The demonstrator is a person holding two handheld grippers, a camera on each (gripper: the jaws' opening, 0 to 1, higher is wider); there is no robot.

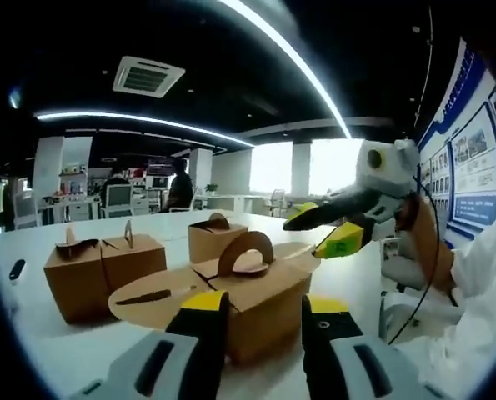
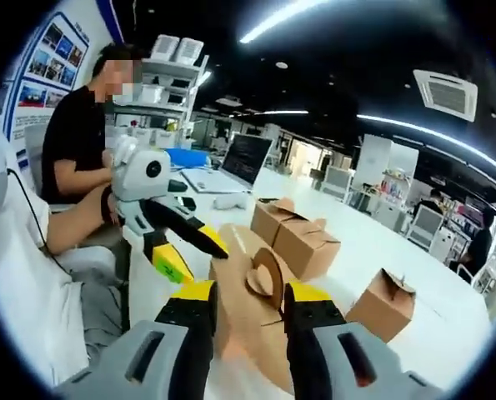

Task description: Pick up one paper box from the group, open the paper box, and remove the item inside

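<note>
A brown paper box (image 1: 260, 321) with a round carry handle (image 1: 246, 250) stands on the white table, its top flaps spread wide. My left gripper (image 1: 264, 304) is open, its yellow-tipped jaws flanking the box's near side. My right gripper (image 1: 304, 237) comes in from the right, fingers apart at the tip of the box's right flap. In the right gripper view the same box (image 2: 248, 333) lies between my right gripper's (image 2: 254, 293) open jaws, and the left gripper (image 2: 202, 262) reaches it from the left. I cannot see what is inside the box.
Two closed boxes (image 1: 106, 275) stand side by side at the left and a third (image 1: 214, 240) behind. A person in black (image 2: 77, 142) sits at the table near a laptop (image 2: 241, 162). A lone box (image 2: 383, 307) stands to the right.
</note>
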